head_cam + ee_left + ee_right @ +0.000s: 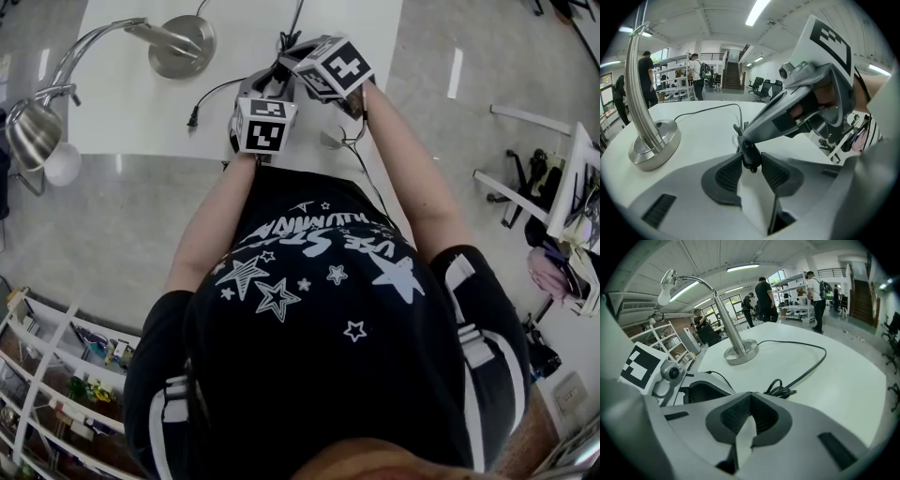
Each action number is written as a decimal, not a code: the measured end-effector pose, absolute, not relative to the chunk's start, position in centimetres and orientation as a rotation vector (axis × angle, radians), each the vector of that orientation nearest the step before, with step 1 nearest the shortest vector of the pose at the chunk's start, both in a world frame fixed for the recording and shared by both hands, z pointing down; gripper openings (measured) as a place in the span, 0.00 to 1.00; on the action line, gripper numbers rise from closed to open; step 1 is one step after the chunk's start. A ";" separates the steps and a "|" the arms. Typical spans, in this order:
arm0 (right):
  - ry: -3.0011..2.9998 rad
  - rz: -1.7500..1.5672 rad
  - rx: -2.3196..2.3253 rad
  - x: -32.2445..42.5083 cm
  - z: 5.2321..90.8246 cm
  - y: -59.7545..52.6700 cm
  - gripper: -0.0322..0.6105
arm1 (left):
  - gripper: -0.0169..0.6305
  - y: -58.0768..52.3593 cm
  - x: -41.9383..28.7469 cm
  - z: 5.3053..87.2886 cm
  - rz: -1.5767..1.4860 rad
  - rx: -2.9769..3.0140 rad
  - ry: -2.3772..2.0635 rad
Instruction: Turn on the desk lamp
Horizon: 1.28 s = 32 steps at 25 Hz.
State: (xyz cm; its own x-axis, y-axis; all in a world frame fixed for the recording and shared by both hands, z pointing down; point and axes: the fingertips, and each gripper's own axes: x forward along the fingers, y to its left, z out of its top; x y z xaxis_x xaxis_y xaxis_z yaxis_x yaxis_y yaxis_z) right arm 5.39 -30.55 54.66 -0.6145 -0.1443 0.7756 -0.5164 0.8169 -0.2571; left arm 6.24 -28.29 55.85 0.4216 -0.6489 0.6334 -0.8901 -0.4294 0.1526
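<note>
Both tongs sit bunched at the counter's [131,117] near edge. I reckon that's so one can steady the switch [749,154] while the other pokes it. Left tongs [751,165] are clamped on that small dark lump on the cord [806,365], pads pressing both sides. Right tongs [750,401] are closed, tips together, nothing in them, nose right up against the lump. Lamp [183,47] stands well apart toward the far left corner, with its head hanging out past the left edge.
</note>
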 end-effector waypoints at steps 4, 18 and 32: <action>-2.224 0.545 0.543 6.3 55.2 -30.6 0.06 | 0.25 -28.5 6.3 55.2 0.668 2.211 -1.325; -2.304 0.699 0.684 11.3 52.9 -26.9 0.06 | 0.25 -26.6 6.0 53.3 0.686 2.232 -1.448; -2.411 0.809 0.644 12.3 53.4 -22.4 0.06 | 0.25 -20.8 5.5 50.4 0.725 2.265 -1.577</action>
